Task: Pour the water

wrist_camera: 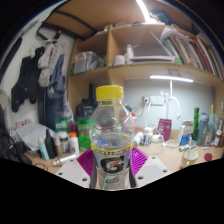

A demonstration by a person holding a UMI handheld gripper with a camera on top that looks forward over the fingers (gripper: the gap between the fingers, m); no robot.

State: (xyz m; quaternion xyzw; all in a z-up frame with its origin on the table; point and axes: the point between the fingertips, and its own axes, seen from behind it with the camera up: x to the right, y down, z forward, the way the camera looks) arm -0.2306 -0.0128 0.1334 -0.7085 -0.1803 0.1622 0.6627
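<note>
Yellow-capped and clear-walled, a Gatorade-labelled bottle (111,138) stands upright between the two fingers of the tool (112,160), its long axis vertical and its cap at the top, filling the centre of the gripper view. The pink pads (86,161) sit against the bottle's lower body on the left and right, level with the black label, and no gap shows on either side, so the tool appears clamped on the bottle. The bottle lies directly ahead of the tool and as near as it can be, held rather than merely approached; whether its base rests on the table (170,160) or hangs clear of it cannot be told, since the bottom is hidden. Beyond it the light table runs across the scene, crowded with small bottles and containers on the far left (62,140) and with glass jars and cups on the far right (190,135). Wooden shelves (150,70) rise behind, lit by a strip lamp (172,78). No receiving vessel is plainly marked out; the clear cups to the right look the likeliest candidates, which is a judgement only. The cap appears to be on the bottle, so pouring would seem to call for it to be removed first, then for the upright axis to be tipped towards a cup on the right.
</note>
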